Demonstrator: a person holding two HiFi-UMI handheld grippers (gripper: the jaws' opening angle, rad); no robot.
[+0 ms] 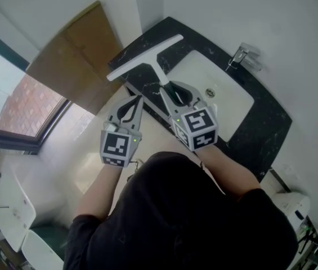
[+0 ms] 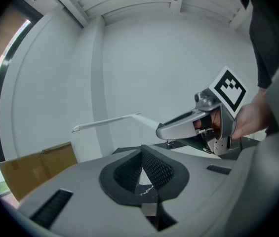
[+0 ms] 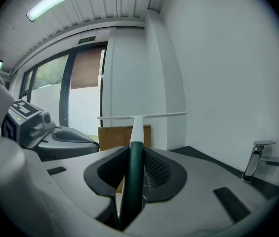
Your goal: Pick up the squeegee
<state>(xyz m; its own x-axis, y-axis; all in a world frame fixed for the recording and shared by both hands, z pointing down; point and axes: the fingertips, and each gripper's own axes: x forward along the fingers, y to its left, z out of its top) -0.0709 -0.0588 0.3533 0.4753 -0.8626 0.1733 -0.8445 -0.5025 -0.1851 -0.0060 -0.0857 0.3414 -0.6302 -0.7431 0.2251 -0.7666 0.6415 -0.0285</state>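
Note:
The squeegee (image 1: 144,56) has a long white blade bar and a white stem that ends in a dark green handle. My right gripper (image 1: 170,86) is shut on that handle and holds the squeegee in the air above the counter, blade away from me. In the right gripper view the green handle (image 3: 135,167) runs between the pads and the blade (image 3: 141,116) lies level ahead. My left gripper (image 1: 139,98) floats just left of it, shut and empty. From the left gripper view (image 2: 141,151) the blade (image 2: 104,123) and the right gripper (image 2: 179,125) show to the right.
A black stone counter (image 1: 260,128) holds a white sink basin (image 1: 229,103) with a chrome faucet (image 1: 240,55) by the wall. A brown board (image 1: 80,55) leans at the counter's left end beside a window (image 1: 29,106). A white fixture (image 1: 291,204) sits lower right.

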